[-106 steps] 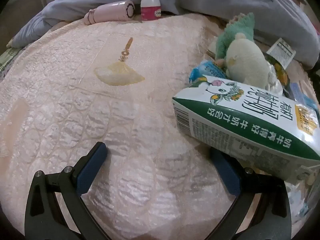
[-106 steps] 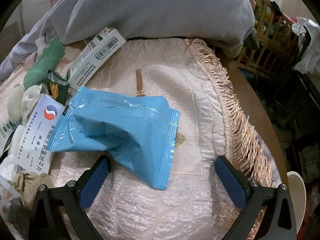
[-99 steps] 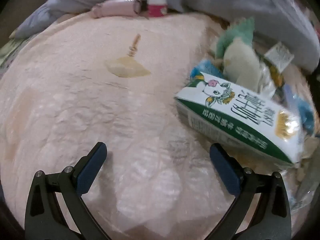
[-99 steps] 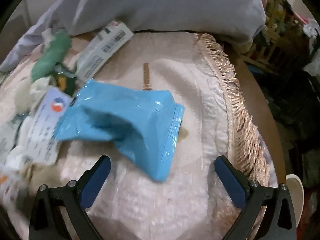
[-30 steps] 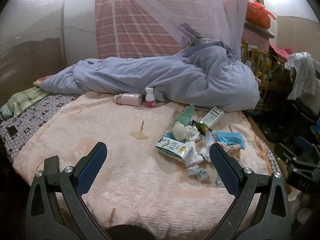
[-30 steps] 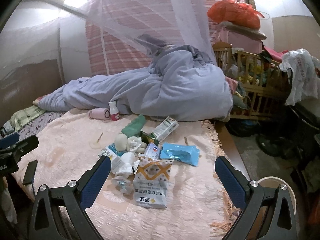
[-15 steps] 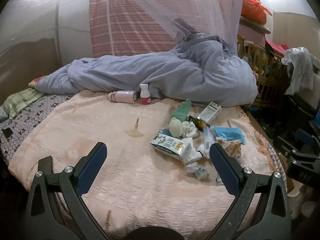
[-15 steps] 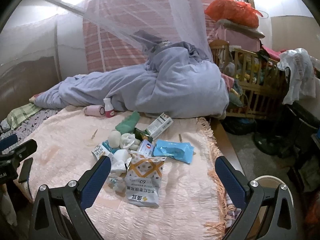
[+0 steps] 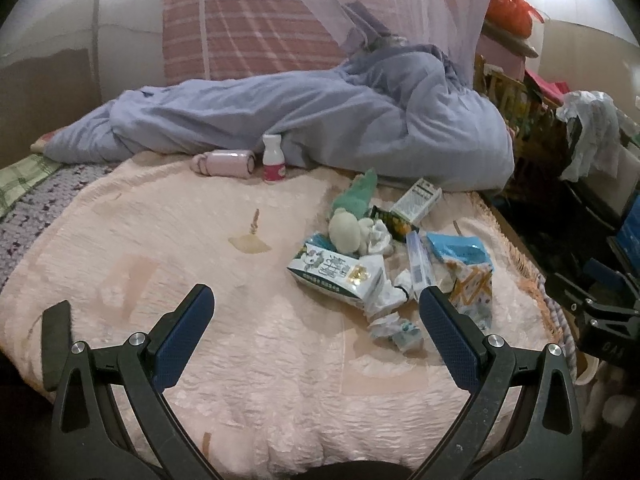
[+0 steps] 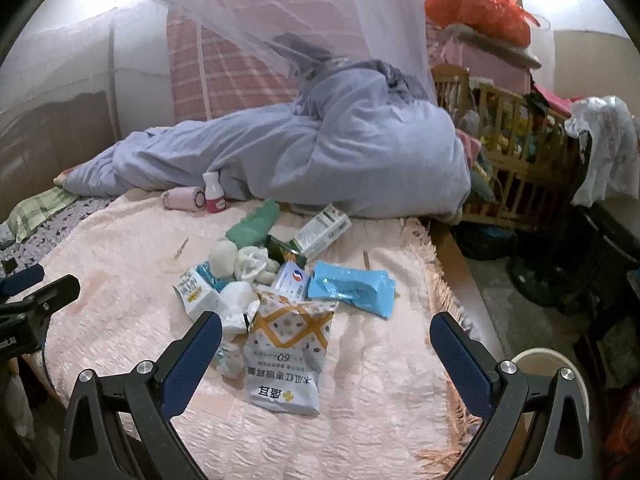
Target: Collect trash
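You hold both tools back from the bed, probably to take in the whole litter before choosing. Your left gripper [image 9: 316, 312] and right gripper [image 10: 326, 340] are spread wide, pinching nothing. The trash sits mid-frame on the pink bedspread [image 9: 160, 240]: a milk carton [image 9: 336, 270], a snack bag [image 10: 286, 356], a blue pouch [image 10: 350, 286]. Crumpled scraps beneath are hard to identify. A pale bin rim [image 10: 560, 364], lower right, is half cut off.
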`<act>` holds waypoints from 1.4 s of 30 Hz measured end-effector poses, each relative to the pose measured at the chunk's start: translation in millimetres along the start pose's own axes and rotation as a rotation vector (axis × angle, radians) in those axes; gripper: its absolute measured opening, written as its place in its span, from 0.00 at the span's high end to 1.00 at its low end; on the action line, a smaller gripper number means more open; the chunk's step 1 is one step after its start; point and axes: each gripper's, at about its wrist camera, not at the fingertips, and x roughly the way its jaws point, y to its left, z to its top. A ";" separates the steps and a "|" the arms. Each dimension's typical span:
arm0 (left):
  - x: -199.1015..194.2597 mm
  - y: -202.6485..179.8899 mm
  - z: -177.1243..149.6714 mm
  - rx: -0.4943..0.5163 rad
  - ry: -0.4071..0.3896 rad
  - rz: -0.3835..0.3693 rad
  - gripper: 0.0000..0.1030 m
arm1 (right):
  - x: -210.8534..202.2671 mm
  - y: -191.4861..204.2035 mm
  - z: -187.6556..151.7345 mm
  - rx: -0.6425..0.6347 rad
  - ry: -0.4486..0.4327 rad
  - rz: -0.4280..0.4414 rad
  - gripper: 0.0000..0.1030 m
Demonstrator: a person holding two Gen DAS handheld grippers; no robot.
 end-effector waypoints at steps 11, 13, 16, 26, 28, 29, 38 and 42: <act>49.2 14.4 -12.4 0.057 0.102 -0.048 0.01 | 54.4 10.0 -27.3 0.034 0.134 0.070 0.00; 55.8 15.3 -14.9 0.063 0.120 -0.065 0.01 | 67.3 12.5 -30.4 0.042 0.162 0.078 0.00; 68.4 11.8 -19.0 0.085 0.160 -0.109 0.01 | 92.8 15.0 -31.0 0.065 0.204 0.095 0.00; 117.7 -29.2 -32.3 0.176 0.286 -0.227 0.01 | 153.9 0.4 -45.7 0.175 0.317 0.181 0.53; 126.2 -36.8 -32.5 0.188 0.301 -0.245 0.07 | 155.3 -0.7 -48.1 0.174 0.325 0.196 0.56; 131.8 -41.3 -32.8 0.195 0.315 -0.258 0.12 | 152.4 -2.1 -49.1 0.172 0.315 0.205 0.61; 160.0 -66.5 -34.9 0.258 0.413 -0.341 0.31 | 130.7 -26.0 -49.9 0.158 0.322 0.172 0.46; 165.4 -69.0 -35.6 0.266 0.452 -0.373 0.59 | 114.9 -35.2 -43.9 0.163 0.297 0.087 0.27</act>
